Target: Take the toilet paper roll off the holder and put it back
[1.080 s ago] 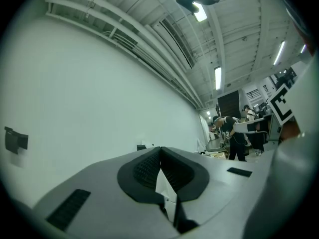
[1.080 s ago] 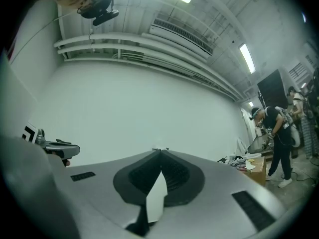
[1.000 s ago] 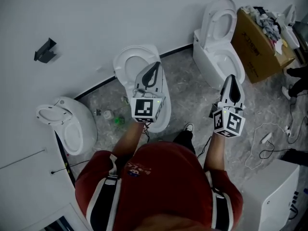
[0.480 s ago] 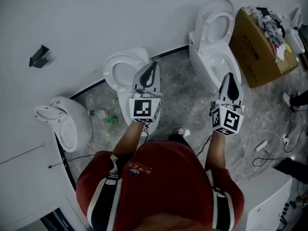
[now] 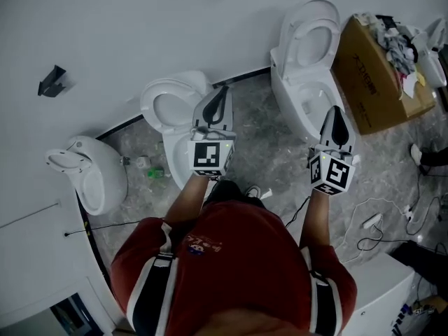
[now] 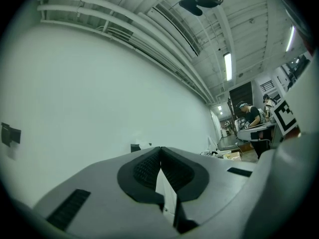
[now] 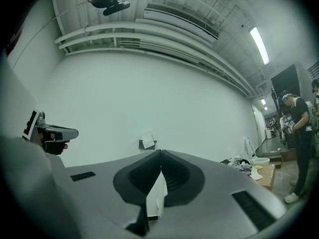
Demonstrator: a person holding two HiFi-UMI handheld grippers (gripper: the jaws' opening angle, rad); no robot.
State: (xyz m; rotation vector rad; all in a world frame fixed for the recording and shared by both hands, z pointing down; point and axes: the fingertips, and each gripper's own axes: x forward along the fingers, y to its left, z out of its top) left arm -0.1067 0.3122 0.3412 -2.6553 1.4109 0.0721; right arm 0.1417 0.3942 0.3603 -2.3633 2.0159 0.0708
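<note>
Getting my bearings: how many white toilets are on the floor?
3: one white ceramic toilet at left, one by the left gripper, one at right. A white shape behind the brown cardboard box may be another.

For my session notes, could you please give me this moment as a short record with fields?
left gripper: shut, empty, pointed at the wall
right gripper: shut, empty, pointed at the wall
toilet paper roll: on its holder on the wall, apart from both grippers
floor: three toilets, cardboard box at the far right
task stage: roll not yet taken off
</note>
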